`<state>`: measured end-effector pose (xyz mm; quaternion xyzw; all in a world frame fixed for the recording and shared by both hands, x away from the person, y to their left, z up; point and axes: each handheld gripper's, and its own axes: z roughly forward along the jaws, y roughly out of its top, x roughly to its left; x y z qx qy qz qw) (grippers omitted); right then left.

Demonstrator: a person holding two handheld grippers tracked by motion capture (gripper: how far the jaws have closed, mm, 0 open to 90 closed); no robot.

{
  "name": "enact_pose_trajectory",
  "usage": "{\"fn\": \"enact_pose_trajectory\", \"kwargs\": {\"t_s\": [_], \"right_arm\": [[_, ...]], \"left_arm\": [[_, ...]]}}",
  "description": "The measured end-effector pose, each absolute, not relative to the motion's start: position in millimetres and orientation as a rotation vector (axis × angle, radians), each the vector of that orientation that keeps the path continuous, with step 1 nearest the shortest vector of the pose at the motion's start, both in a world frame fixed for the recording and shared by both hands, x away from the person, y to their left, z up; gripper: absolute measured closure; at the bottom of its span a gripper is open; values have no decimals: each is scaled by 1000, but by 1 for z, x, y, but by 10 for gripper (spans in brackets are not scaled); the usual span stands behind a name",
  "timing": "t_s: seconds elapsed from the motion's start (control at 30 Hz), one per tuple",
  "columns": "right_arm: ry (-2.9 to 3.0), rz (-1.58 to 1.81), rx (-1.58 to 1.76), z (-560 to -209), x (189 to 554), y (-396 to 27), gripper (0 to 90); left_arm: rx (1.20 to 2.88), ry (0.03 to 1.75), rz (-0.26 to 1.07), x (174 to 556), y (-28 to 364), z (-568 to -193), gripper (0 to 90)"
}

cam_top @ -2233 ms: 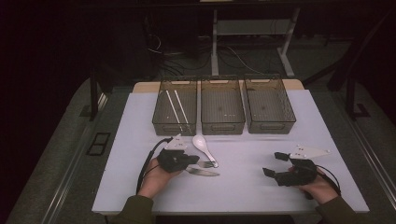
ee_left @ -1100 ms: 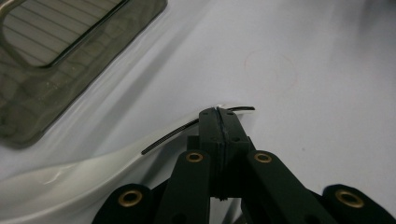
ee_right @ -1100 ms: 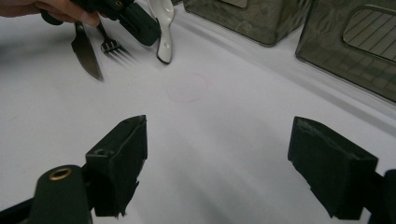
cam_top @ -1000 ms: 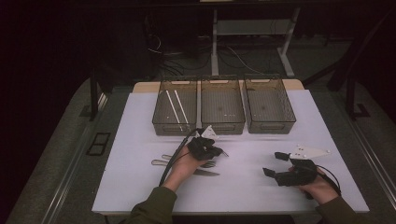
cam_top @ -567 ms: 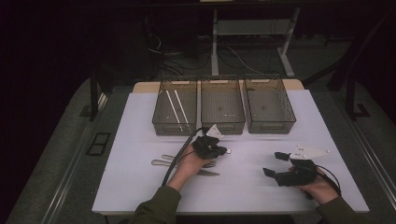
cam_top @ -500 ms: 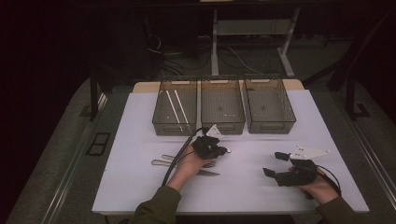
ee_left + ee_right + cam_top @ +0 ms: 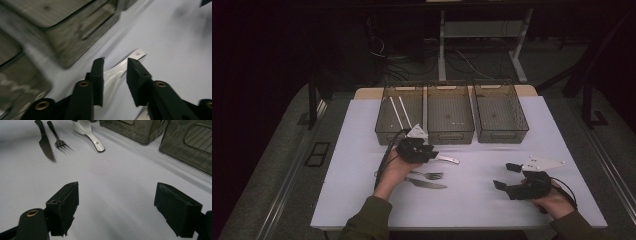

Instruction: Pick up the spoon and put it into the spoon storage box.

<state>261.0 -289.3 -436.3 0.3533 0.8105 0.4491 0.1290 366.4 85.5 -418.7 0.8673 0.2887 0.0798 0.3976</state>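
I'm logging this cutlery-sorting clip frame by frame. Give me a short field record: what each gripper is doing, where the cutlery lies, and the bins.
left gripper: jaws have just been opening; white spoon lies between them on the table, pads not pressing it
right gripper: open, nothing between the jaws, low over bare table
fork: flat on the table, beside the knife
knife: flat on the table, nearest the person
bins: three in a row at the far edge
left bin: holds two pale sticks
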Motion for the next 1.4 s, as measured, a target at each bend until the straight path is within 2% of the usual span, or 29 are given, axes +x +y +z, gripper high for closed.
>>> {"fn": "enact_pose_trajectory", "kwargs": {"t_s": [0.2, 0.43, 1.07, 1.2, 1.33, 1.4], "right_arm": [[2358, 1302, 1028, -437, 261, -289, 197], [2360, 1299, 1028, -437, 261, -289, 197], [2365, 1289, 1024, -437, 261, -288, 197], [2366, 1286, 1024, -437, 261, -288, 197], [2367, 1283, 1024, -438, 261, -288, 198], [2367, 1282, 1024, -438, 261, -288, 198]], "left_arm": [[2182, 804, 222, 373, 97, -423, 470], [2237, 797, 250, 376, 87, -431, 429], [2310, 795, 253, 380, 82, -442, 421], [2318, 768, 232, 378, 82, -441, 473], [2327, 741, 204, 376, 81, -441, 566], [2343, 717, 207, 376, 82, -440, 574]]}}
